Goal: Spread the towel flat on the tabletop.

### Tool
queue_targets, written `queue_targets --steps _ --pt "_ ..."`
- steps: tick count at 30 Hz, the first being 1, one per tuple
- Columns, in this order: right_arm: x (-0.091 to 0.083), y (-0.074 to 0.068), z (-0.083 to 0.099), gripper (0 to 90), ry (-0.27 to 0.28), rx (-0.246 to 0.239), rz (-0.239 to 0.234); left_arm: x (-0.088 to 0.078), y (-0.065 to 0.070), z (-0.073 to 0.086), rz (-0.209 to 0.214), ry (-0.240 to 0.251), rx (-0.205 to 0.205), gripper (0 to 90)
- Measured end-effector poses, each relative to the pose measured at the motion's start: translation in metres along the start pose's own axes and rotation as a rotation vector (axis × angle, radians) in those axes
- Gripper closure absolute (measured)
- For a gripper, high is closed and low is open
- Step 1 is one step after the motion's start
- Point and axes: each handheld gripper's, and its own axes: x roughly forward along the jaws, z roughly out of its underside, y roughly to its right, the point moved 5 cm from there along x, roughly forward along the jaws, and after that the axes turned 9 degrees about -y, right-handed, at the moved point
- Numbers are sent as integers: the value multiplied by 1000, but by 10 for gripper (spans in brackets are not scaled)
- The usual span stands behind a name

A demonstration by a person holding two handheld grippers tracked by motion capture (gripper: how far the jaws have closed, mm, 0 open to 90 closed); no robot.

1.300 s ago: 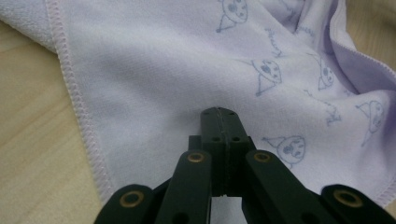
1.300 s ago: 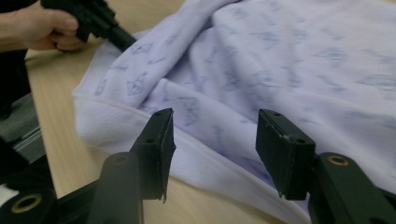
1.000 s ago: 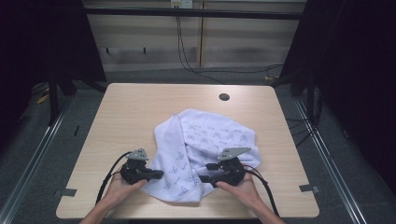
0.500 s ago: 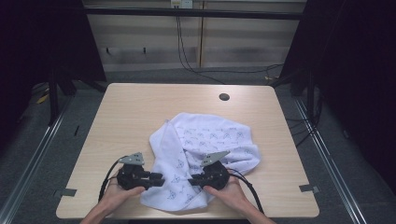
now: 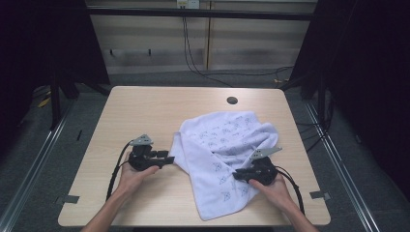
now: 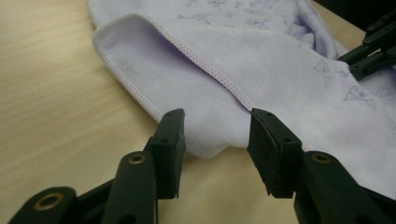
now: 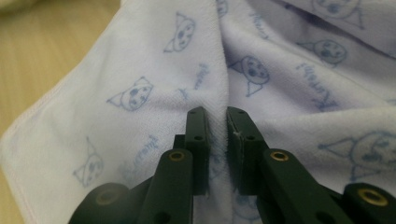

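The wooden table (image 5: 145, 111) carries everything here, its pale top stretching out ahead of both tongs, with a small round cable hole (image 5: 232, 100) well beyond them near the far edge.

On it lies the white towel (image 5: 227, 150), printed with faint blue cat faces, rumpled and partly folded over itself. It fills the space between the two tongs: its bulk lies ahead of the right one and off to the inner side of the left one, while a narrower strip runs back toward the person's edge of the table, between the two hands.

The right gripper (image 5: 238, 175) sits on the towel's right part, pointing inward across the cloth. In the right gripper view its jaws stand close together, clenched on a raised pleat of the towel (image 7: 224, 100) that runs up between the pads; they closed onto it a moment ago.

The left gripper (image 5: 170, 157) rests on the bare wood at the towel's left border, pointing toward it. In the left gripper view its jaws have just been opening and stand released, well apart, with the rounded hemmed edge of the towel (image 6: 210, 116) lying in the gap between them, the pads not pressing on it.
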Motion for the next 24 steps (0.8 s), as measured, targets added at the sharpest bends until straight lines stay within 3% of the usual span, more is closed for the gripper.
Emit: queue_targets --steps 2,3,5,8,9,10,12,14,15,16,17,18,19,20,21,22,24 --pt "5 5 -8 798 8 -2 21 14 -1 -4 -14 -26 1 527" --pt "8 6 -12 798 10 -3 23 24 -3 -5 -52 -45 10 527" --pt "14 9 -21 789 21 -10 30 32 -2 -3 -75 -73 24 611" --pt "18 10 -26 736 26 -5 33 33 -1 -2 -78 -87 48 790" --pt "17 7 -28 646 34 -4 44 31 -2 -1 -86 -98 53 815" --pt "17 7 -28 646 34 -4 44 31 -2 -1 -86 -98 53 823" --pt "9 3 -29 554 63 0 56 31 -1 0 -85 -97 59 831" --pt "-8 -13 -29 512 126 -10 80 28 2 4 -83 -105 68 833" --pt "-8 -13 -29 512 126 -10 80 28 2 4 -83 -105 68 833" --pt "-10 -19 -28 517 133 -20 63 24 4 8 -71 -114 59 833" --pt "-7 -43 -21 553 117 -63 -7 17 9 15 -54 -129 60 833" --pt "-7 -43 -21 553 117 -63 -7 17 9 15 -54 -129 60 833" --pt "4 -67 -15 586 80 -100 -100 7 17 26 -40 -145 53 832" --pt "9 -75 -13 590 70 -115 -131 7 17 26 -40 -145 53 831" --pt "9 -75 -13 590 70 -115 -131 1 22 31 -23 -151 52 831" --pt "23 -97 -10 600 20 -161 -201 -12 30 41 8 -146 54 826" --pt "33 -110 -8 601 -16 -188 -231 -21 33 47 18 -132 57 824"
